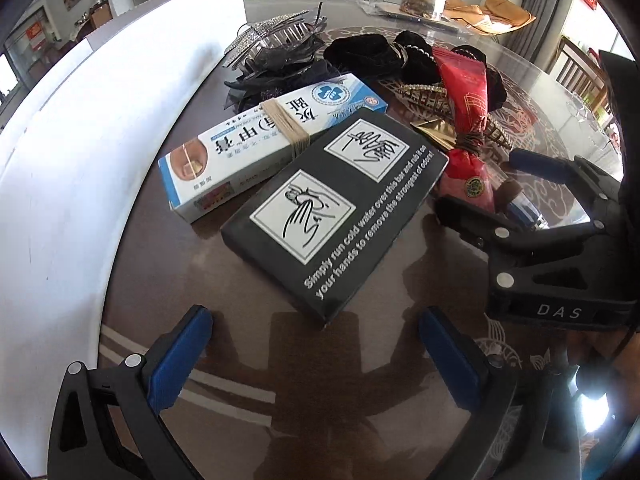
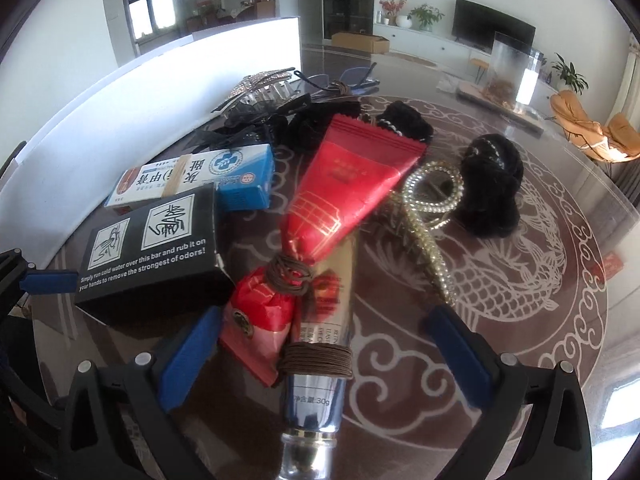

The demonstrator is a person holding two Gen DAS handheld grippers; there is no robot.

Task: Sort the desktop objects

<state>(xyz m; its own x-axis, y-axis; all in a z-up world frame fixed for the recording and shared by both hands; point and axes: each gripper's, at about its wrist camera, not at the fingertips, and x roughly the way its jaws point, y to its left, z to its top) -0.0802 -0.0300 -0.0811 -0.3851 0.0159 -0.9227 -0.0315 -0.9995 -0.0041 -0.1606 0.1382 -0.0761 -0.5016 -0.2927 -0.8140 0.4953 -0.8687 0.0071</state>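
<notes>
While both claws stand spread wide over a cluttered table (image 2: pixel 520 264), the sorting job hinges on a crowded heap where one careless close could drag several things at once. Seen from the right wrist, the right gripper (image 2: pixel 324 344) holds nothing, its blue pads open on either side of a silver tube (image 2: pixel 316 392) bound with a coil of brown hair ties (image 2: pixel 316 360). A red packet (image 2: pixel 348 184) lies across the tube's far end, and a small red pouch (image 2: pixel 256 320) sits against the tube, touching or nearly touching the left pad. Closing here risks pinching the pouch along with the tube, or lifting the tube and tipping the packet off it onto the gold hair clip (image 2: pixel 424 216) just beside. The smooth, rounded tube may also squirt out of the pads if it is gripped near its cap.

Seen from the left wrist, the left gripper (image 1: pixel 316 356) is likewise spread and empty, hovering short of a black box (image 1: pixel 336 212). That box leans on a white and blue box (image 1: pixel 256 148), so pulling it could shift its neighbour toward the white board (image 1: pixel 80 184) at the table's edge. The box looks about as wide as the opening, so a skewed approach may nudge it rather than catch it. Black hair bands (image 1: pixel 372 56) and a sparkly comb (image 1: pixel 272 32) lie in a tangle behind, well apart from either claw. With the two claws working close together, a collision between them is a further hazard.
</notes>
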